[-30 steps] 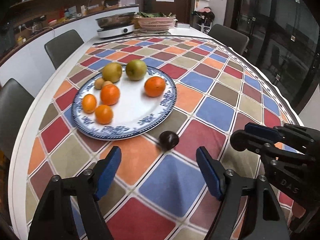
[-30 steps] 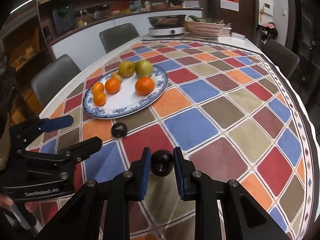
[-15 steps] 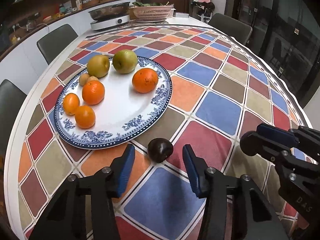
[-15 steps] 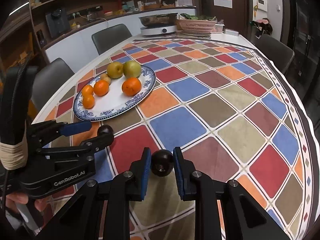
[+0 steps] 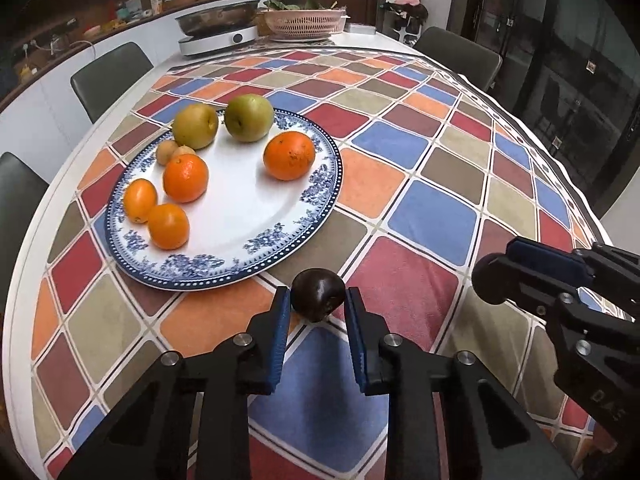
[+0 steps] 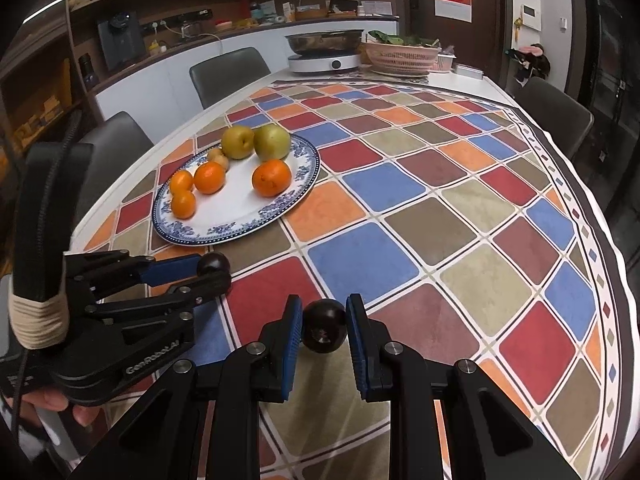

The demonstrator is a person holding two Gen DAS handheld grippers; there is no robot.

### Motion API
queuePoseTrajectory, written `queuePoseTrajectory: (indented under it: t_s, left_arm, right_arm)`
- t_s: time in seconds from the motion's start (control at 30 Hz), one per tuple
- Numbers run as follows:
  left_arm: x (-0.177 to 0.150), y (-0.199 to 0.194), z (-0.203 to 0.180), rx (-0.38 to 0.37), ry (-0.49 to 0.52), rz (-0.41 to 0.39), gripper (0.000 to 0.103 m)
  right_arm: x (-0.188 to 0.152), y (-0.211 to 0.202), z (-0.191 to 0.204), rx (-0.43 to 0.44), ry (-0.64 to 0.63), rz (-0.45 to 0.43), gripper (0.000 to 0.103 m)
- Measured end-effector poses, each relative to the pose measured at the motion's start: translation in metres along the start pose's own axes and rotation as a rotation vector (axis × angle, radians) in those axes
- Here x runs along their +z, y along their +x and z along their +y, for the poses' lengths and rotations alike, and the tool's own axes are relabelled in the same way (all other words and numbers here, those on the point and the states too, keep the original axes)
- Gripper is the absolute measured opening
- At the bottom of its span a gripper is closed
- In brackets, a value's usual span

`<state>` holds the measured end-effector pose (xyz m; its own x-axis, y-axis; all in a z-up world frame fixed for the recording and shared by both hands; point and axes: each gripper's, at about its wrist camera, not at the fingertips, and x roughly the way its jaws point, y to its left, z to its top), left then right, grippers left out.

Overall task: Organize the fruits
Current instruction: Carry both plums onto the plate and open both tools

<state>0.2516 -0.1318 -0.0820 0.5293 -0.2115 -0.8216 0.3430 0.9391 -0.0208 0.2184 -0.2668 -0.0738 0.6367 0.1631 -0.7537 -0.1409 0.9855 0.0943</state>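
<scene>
The left hand-held gripper (image 5: 318,307) is clamping its blue-padded black fingers on a small, round, dark purple fruit (image 5: 318,295) that is sitting on the checked, many-coloured tablecloth covering the surface (image 5: 432,184); its jaws have just been closing, and the pads are now pressing on either side of this fruit, which is lying just beside the near rim of the large round white plate with a blue floral border (image 5: 248,248). In the right wrist view, the right hand-held gripper (image 6: 323,320) is gripping a second small, round, dark purple fruit (image 6: 324,330) between its own blue pads, low over a red and an olive square of the cloth, with its jaws closed tight on the fruit. The left tool is showing at the left of that view, with its fruit at its tip, and part of a person's hand (image 6: 52,402) is wrapping the handle below it. On the plate are resting two yellow-green pears (image 5: 196,126), side by side at the far edge, two small brown kiwis (image 5: 166,152) just in front of the left pear, one big orange (image 5: 289,155) alone toward the right rim, and three smaller oranges (image 5: 186,178) clustering at the left. At the far end of the surface are standing a white induction cooker carrying a steel pan (image 5: 218,38) and a pink woven basket of greens (image 5: 306,24). Grey chairs (image 5: 110,74) are lining the surface's edges.
</scene>
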Motion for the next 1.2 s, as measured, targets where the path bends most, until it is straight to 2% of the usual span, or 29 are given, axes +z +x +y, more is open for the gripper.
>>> queuePoseTrajectory:
  t_s: [0.7,1.2]
  left_arm:
    - [-0.005,-0.051,0.026,0.025,-0.028,-0.061,0.028]
    - [0.011,-0.059,0.063,0.051,-0.031,-0.081,0.028]
  right_arm:
    - [0.015,-0.012,0.023,0.027,-0.058,-0.03,0.023]
    - [0.06,-0.001,0.058,0.073,-0.165,-0.058,0.023]
